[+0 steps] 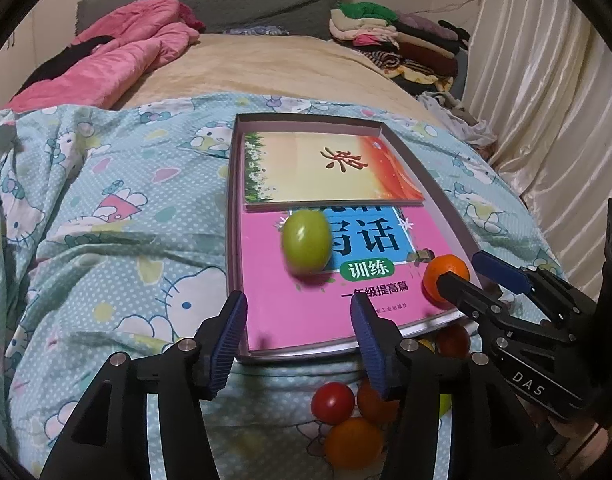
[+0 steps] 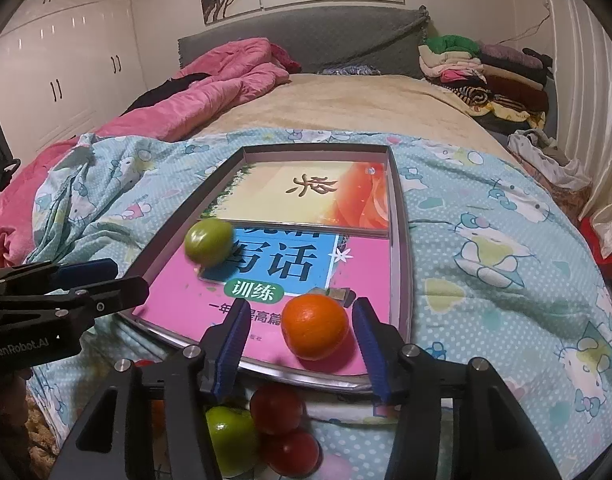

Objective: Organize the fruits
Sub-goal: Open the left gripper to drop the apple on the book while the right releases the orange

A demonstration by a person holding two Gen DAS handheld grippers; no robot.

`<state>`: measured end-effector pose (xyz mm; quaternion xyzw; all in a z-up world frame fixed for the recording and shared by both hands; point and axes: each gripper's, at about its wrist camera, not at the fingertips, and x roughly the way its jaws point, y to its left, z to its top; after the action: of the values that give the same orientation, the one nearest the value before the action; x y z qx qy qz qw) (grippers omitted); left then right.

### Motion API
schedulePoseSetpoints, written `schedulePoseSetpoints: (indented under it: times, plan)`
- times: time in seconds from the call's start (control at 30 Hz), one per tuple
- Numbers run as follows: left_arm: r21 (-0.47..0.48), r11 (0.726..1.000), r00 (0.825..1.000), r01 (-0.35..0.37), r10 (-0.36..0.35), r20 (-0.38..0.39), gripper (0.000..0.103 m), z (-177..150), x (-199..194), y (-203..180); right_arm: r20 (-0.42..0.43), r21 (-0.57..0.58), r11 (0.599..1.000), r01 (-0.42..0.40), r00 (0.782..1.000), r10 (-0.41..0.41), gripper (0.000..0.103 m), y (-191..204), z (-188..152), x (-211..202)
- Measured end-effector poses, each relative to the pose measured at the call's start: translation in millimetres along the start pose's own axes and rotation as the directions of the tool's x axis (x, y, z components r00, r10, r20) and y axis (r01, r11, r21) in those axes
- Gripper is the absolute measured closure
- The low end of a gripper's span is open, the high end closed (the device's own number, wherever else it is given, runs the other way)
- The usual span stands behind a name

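On the bed covered by a pale blue cartoon-print quilt (image 2: 486, 240) lies a shallow grey-rimmed cardboard box (image 2: 400, 264) lined with two books. On the pink book sit a green oval fruit (image 1: 306, 245) and a round orange fruit (image 2: 315, 327). The right gripper (image 2: 302, 334) has its fingers released, the orange between them and apparently untouched. The left gripper (image 1: 298, 336) is likewise released, empty, the green fruit straight ahead beyond its tips. Loose red, orange and green fruits (image 2: 277, 408) wait on the quilt below both, about equally near either hand.
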<state>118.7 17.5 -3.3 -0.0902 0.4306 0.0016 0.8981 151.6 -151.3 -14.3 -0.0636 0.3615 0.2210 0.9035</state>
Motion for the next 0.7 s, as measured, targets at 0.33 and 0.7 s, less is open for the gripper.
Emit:
schedulePoseSetpoints:
  times: [0.33, 0.7]
  plan:
    - [-0.009, 1.000, 1.000, -0.020, 0.020, 0.018, 0.039, 2, -7, 4, 0.029, -0.008, 1.000, 0.002, 1.000, -0.002, 0.044, 2, 1, -8]
    - [-0.014, 0.999, 0.998, -0.038, 0.038, 0.044, 0.032, 4, -15, 6, 0.060, -0.027, 1.000, -0.002, 0.998, 0.003, 0.033, 8, 0, -18]
